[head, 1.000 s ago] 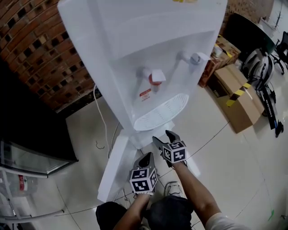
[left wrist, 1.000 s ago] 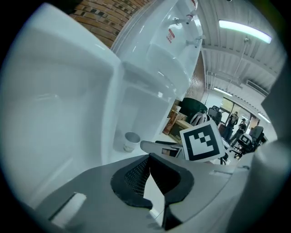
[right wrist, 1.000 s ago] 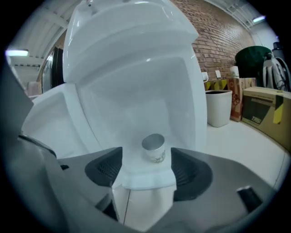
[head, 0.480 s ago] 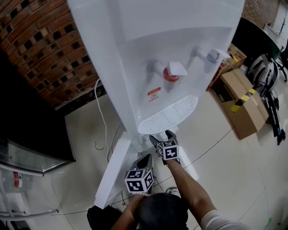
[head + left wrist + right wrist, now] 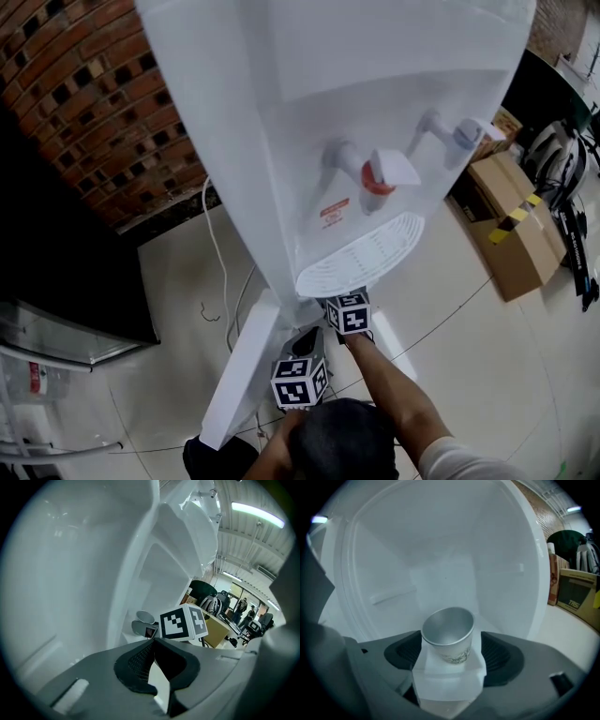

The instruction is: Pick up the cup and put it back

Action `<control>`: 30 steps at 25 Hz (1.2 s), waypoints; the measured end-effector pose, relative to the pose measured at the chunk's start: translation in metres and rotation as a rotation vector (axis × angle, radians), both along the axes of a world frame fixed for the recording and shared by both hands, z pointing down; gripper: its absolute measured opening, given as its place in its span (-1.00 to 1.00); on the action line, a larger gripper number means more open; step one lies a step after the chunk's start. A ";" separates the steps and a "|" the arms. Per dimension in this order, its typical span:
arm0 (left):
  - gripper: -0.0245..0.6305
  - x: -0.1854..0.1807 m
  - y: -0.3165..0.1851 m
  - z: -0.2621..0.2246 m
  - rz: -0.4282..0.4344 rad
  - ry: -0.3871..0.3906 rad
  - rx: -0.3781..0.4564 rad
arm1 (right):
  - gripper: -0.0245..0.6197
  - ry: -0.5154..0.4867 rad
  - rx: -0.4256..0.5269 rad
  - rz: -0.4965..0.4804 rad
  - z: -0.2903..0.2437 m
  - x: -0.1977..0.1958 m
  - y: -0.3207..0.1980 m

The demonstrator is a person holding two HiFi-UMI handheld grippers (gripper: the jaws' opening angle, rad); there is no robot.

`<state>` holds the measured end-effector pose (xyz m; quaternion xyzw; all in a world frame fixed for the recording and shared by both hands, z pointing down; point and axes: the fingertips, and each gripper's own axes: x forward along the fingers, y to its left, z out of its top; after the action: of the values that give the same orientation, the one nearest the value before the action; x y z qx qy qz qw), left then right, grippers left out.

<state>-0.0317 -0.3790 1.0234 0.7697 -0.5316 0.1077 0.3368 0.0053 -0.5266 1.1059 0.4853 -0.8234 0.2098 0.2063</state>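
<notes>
A paper cup (image 5: 449,637) with a silvery inside stands upright on a white block (image 5: 447,679) in a recess of the white water dispenser (image 5: 281,141). In the right gripper view it sits between the dark pads (image 5: 500,652) of my right gripper (image 5: 450,651), whose jaws are opening, with a gap on either side of the cup. In the head view that gripper's marker cube (image 5: 348,314) pokes out from under the drip tray (image 5: 361,255), and the cup is hidden. My left gripper (image 5: 302,341) hangs lower left near the dispenser's base, shut on nothing.
A red tap (image 5: 378,178) and a blue tap (image 5: 464,134) jut out above the tray. Cardboard boxes (image 5: 511,225) lie to the right, a brick wall (image 5: 84,103) stands at the left, and a white cable (image 5: 220,253) trails on the tiled floor.
Both grippers have moved forward toward the dispenser's base. The right gripper's fingers, in plain sight a second ago, are now tucked under the drip tray. The head camera has come closer.
</notes>
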 end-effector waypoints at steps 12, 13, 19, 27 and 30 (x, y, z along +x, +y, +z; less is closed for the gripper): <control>-0.92 0.000 -0.005 0.003 -0.015 0.017 -0.009 | 0.05 0.035 0.038 -0.029 -0.002 -0.003 0.000; -0.92 0.001 -0.005 0.002 -0.012 0.015 -0.008 | 0.05 0.032 0.041 -0.027 -0.005 -0.001 0.001; -0.92 0.007 -0.002 -0.001 -0.005 0.011 -0.012 | 0.05 0.021 0.066 -0.011 -0.026 0.015 0.015; -0.92 0.019 0.027 -0.042 0.069 -0.053 -0.047 | 0.06 -0.007 0.048 0.053 -0.095 0.053 0.060; -0.92 0.022 0.036 -0.069 0.085 -0.078 -0.090 | 0.06 0.009 0.015 0.074 -0.131 0.071 0.086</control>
<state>-0.0095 -0.3430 0.9543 0.7708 -0.5058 0.1758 0.3451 0.0767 -0.4406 0.9750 0.5181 -0.8054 0.2089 0.1982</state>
